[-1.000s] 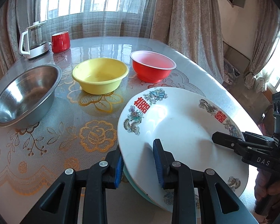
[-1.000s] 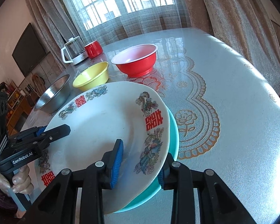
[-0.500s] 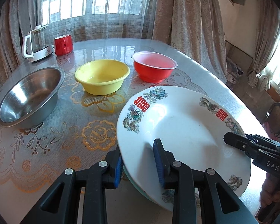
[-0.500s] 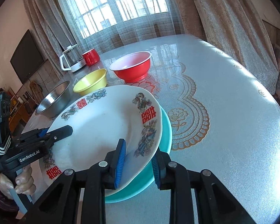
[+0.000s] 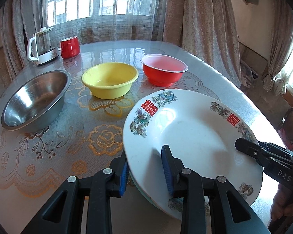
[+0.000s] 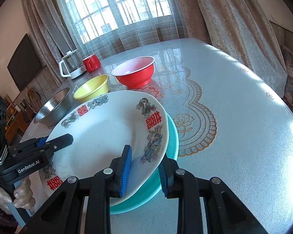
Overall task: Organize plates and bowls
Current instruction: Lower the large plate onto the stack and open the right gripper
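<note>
A white plate (image 5: 195, 132) (image 6: 103, 132) with red characters and dragons lies tilted on a teal plate (image 6: 172, 134) at the table's near edge. My left gripper (image 5: 145, 173) straddles its rim, one pad under the edge and one on the top face, shut on it. My right gripper (image 6: 144, 171) is shut on the opposite rim, its left pad on the white plate and its right pad against the teal rim. Only a sliver of the teal plate (image 5: 140, 190) shows in the left wrist view. Beyond stand a yellow bowl (image 5: 109, 81), a red bowl (image 5: 163, 72) and a steel bowl (image 5: 35, 97).
A glass kettle (image 5: 43, 46) and a red mug (image 5: 70, 46) stand at the far left by the curtained window. The glass-topped table (image 6: 234, 117) with its lace cloth stretches to the right of the plates. A hand (image 6: 21, 195) holds the left gripper's handle.
The right gripper's jaws have narrowed onto the plates' rim and it has drawn back a little. The left gripper has stayed on the rim.
</note>
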Available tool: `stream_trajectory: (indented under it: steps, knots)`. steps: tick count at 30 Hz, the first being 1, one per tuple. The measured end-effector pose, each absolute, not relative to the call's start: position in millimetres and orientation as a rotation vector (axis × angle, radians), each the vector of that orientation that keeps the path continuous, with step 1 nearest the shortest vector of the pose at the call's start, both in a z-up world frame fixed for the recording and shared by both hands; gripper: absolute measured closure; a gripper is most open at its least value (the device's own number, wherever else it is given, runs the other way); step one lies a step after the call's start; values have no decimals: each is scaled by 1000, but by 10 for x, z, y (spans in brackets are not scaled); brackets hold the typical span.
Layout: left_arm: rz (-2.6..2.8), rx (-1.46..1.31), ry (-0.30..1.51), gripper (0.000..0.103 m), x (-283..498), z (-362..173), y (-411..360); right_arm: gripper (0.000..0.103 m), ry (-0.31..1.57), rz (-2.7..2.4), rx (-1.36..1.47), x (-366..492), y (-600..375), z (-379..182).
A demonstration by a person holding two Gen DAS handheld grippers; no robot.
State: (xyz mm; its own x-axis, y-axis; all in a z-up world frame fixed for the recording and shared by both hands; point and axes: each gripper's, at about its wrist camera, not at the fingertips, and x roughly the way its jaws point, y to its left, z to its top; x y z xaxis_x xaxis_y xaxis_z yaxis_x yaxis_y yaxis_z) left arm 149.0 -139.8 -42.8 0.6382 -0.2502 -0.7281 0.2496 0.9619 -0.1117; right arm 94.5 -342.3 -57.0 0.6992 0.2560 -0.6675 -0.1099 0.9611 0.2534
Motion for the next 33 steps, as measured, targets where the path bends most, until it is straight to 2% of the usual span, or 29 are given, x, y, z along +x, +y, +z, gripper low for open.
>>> stream_trajectory:
  steps: [18, 27, 30, 33]
  knots:
    - [-215, -19, 766, 70, 1213, -162, -1095, 70, 734, 151, 294, 842, -3544, -346]
    - [-169, -49, 758, 68, 1080, -99, -800, 69, 718, 125, 249, 882, -3495, -189]
    - [-163, -60, 771, 68, 1056, -122, -761, 70, 700, 128, 228, 846, -3453, -183]
    - [-171, -64, 777, 68, 1026, -127, -757, 80, 725, 127, 206, 867, -3398, -236]
